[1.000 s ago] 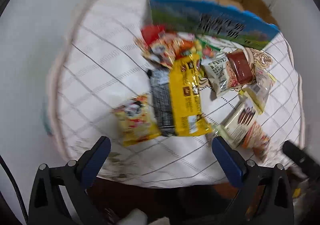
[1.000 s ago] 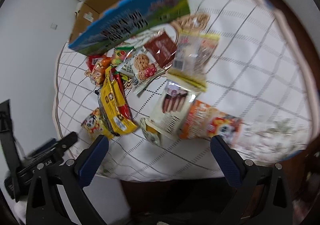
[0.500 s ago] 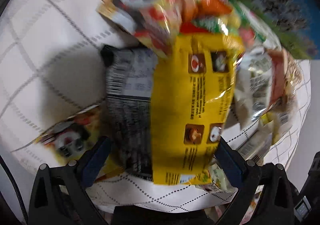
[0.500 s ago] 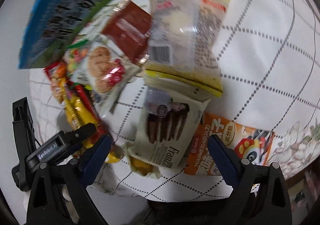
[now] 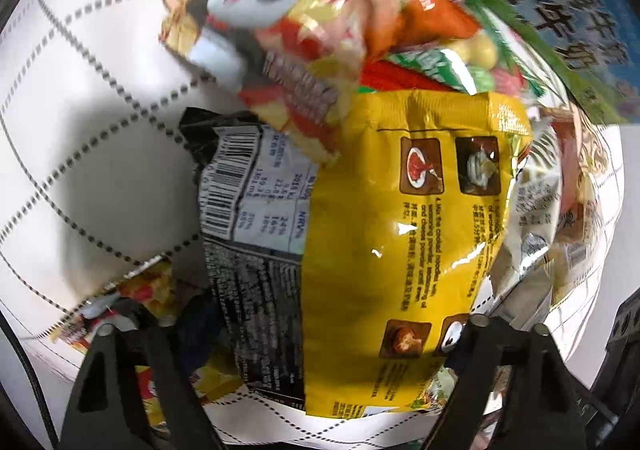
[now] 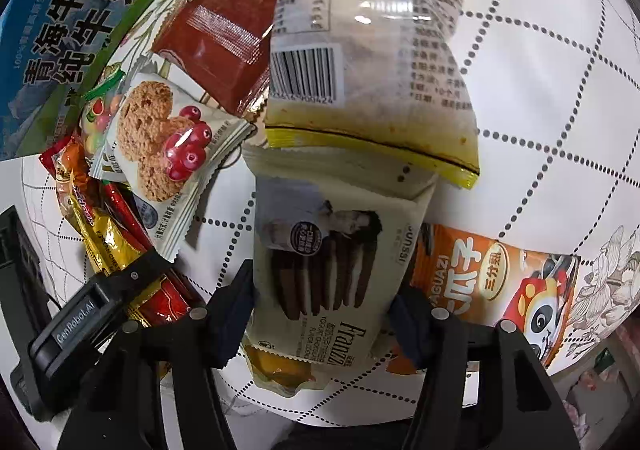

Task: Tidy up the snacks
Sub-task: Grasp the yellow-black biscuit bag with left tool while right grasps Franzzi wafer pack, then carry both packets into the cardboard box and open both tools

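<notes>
Left wrist: left gripper [image 5: 320, 334] has dropped from high above the table [image 5: 92, 62]; jaws apart, straddling yellow noodle packet [image 5: 404, 250] and black packet [image 5: 248, 218]. Pick imminent.

Right wrist: right gripper [image 6: 320, 314] likewise lowered; jaws apart around Franzzi cookie pack [image 6: 324, 262], not yet clamped.

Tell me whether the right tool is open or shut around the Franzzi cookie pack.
Open. The right tool straddles the Franzzi cookie pack, one finger at each side edge; whether the pads press it, I cannot tell.

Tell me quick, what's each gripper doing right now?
Left gripper: open, straddling the yellow packet.
Right gripper: open, straddling the Franzzi cookie pack.
</notes>
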Motion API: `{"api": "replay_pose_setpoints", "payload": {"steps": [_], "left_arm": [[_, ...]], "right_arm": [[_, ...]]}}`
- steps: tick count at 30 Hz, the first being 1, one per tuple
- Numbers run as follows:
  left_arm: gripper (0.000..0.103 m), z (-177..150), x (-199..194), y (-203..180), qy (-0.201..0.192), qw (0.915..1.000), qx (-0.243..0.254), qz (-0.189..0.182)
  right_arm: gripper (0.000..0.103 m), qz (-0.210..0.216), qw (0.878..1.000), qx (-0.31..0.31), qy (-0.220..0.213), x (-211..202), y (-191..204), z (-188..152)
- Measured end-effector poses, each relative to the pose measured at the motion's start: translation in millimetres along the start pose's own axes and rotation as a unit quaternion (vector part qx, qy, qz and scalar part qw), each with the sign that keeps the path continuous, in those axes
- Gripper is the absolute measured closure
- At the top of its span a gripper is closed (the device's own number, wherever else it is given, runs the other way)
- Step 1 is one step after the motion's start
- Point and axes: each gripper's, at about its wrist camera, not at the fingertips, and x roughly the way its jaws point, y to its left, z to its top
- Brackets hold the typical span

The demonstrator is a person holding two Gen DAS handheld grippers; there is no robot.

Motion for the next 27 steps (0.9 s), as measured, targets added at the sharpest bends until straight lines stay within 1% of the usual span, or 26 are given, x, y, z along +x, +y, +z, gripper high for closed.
{"api": "replay_pose_setpoints", "payload": {"steps": [3,6,7,12,14,16,18,20,23,26,27], "left_arm": [[0.021,-3,-17,-8,-0.016,0.9996,0.025,0.004],[0.021,-8,-34,-20,-0.039,0.9978,0.051,0.013],[0.021,-8,-44,-16,-0.052,0.9964,0.063,0.020],[0.021,-26,-76,-39,-0.094,0.9888,0.109,0.039],[0.021,-32,-96,-48,-0.111,0.9853,0.123,0.043],[0.021,-42,-112,-52,-0.123,0.9825,0.132,0.048],[0.021,-52,-128,-54,-0.127,0.9821,0.134,0.039],[0.021,-53,-150,-54,-0.131,0.9825,0.129,0.028],[0.021,-58,-191,-52,-0.143,0.9825,0.120,0.004],[0.021,-47,-230,-69,-0.161,0.9808,0.109,-0.018],[0.021,-40,-250,-73,-0.166,0.9803,0.103,-0.027]], "right_arm": [[0.042,-0.005,1.000,-0.007,-0.010,-2,-1,-4],[0.044,-0.009,0.999,-0.018,-0.025,-11,-1,-11],[0.045,-0.009,0.999,-0.024,-0.032,-15,-1,-13],[0.046,-0.010,0.997,-0.052,-0.052,-35,1,-20],[0.046,-0.008,0.996,-0.064,-0.060,-44,2,-24],[0.046,0.005,0.996,-0.068,-0.065,-58,-2,-33],[0.046,0.024,0.995,-0.073,-0.067,-75,-3,-40],[0.046,0.035,0.992,-0.090,-0.076,-95,0,-42],[0.046,0.054,0.987,-0.120,-0.090,-133,15,-37],[0.046,0.080,0.979,-0.153,-0.110,-174,38,-26],[0.046,0.085,0.976,-0.162,-0.117,-183,49,-23]]}}
